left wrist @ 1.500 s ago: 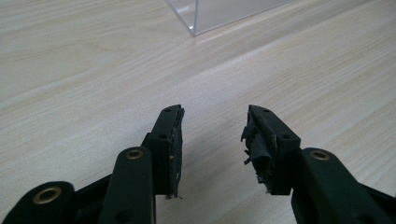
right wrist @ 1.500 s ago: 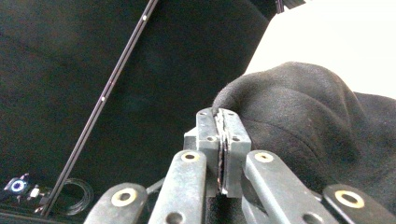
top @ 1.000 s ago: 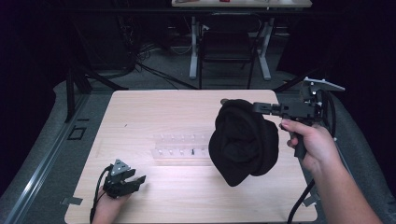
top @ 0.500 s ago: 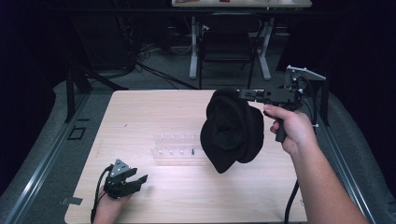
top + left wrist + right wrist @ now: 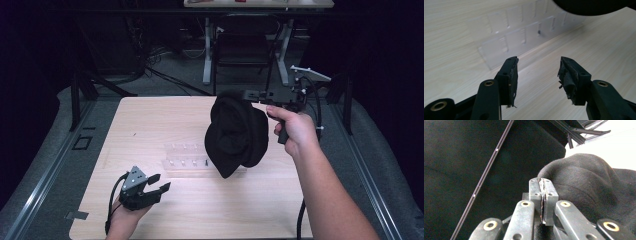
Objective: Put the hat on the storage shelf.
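Hanging from the right gripper [image 5: 250, 94], a black cloth hat [image 5: 236, 134] droops below its jaws, which are pressed together, seemingly on a fold of the fabric, clear of the table [image 5: 150, 120]. Low over the table, the left gripper [image 5: 156, 183] has jaws about half apart, just been closing, with nothing between them; a clear plastic tray [image 5: 524, 37] lies ahead of their tips.

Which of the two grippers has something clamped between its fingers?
The right gripper, lifted above the table's far right: its fingers are shut on the black cloth hanging from it. The left gripper, near the front edge, is open and empty.
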